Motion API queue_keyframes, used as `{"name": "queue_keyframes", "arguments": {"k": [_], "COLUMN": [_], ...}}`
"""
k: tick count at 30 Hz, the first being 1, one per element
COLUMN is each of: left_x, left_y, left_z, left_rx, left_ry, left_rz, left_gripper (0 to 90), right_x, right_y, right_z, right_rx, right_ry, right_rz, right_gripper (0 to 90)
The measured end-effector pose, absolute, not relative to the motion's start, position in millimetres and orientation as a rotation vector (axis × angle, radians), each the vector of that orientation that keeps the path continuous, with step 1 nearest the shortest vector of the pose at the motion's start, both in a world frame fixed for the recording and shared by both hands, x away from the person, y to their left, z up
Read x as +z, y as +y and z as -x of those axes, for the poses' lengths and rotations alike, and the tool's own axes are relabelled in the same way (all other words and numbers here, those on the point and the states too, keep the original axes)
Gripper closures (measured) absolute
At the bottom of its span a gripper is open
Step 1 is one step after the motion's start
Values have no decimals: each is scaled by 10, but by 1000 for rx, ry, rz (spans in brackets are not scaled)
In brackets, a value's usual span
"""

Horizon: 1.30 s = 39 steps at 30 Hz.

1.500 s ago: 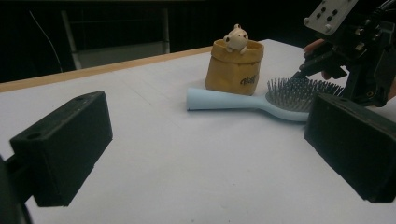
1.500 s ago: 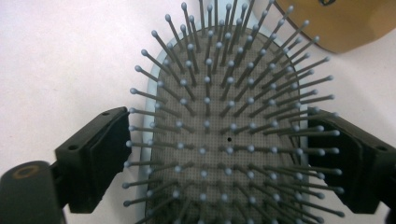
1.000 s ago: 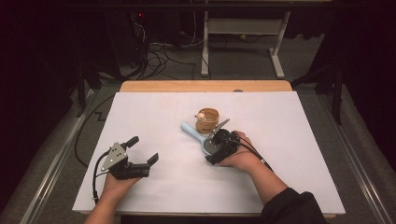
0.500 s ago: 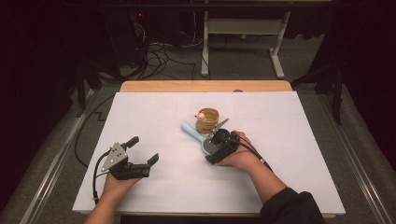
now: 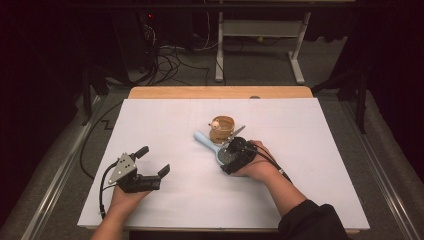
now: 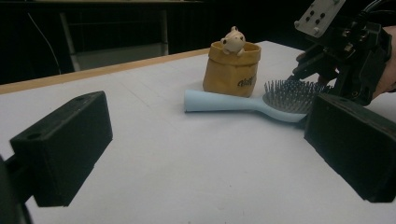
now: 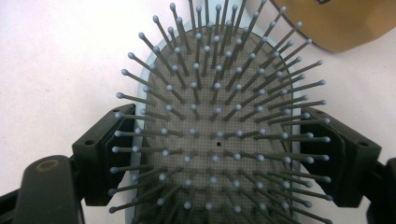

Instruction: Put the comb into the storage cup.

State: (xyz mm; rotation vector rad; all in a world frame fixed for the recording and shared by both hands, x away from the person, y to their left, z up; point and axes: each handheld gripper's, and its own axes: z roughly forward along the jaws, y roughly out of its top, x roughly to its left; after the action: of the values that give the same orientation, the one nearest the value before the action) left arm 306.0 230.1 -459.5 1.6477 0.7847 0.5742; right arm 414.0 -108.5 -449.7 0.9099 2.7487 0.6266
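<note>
Pale blue plastic hairbrush with grey bristle pad (image 5: pixel 212 147) lying bristles-up near the middle of the white-covered counter (image 5: pixel 300 130), handle pointing away from the person and to the left. Right tongs (image 5: pixel 226 156) set down over the brush head, one black jaw at each side edge of the oval pad, seen close in the right gripper view (image 7: pixel 217 140); jaws hugging the head's rim, though whether actually pressing on it or just beside it cannot be told. Small tan paper-like pouch with a cream toy figure peeking out of the top (image 5: pixel 221 128) standing upright just beyond the brush (image 6: pixel 252 100), close to the neck, touching or nearly so. Left tongs (image 5: pixel 152 161) resting low on the counter at the near left, well apart from brush and pouch (image 6: pixel 232 67), jaws spread wide with nothing between them. Right tongs (image 6: pixel 343 56) visible past the brush head in the left gripper view.
</note>
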Motion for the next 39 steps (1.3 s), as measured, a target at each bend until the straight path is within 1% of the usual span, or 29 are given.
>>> {"name": "queue_keyframes", "arguments": {"k": [39], "left_x": [-4614], "left_y": [2275], "left_z": [-3057], "left_rx": [585], "left_ry": [783], "left_rz": [-1660], "left_gripper": [17], "right_x": [-4470], "right_y": [-1053], "right_z": [-4160], "right_rx": [580], "right_ry": [2757], "right_rz": [-937], "right_gripper": [213]}}
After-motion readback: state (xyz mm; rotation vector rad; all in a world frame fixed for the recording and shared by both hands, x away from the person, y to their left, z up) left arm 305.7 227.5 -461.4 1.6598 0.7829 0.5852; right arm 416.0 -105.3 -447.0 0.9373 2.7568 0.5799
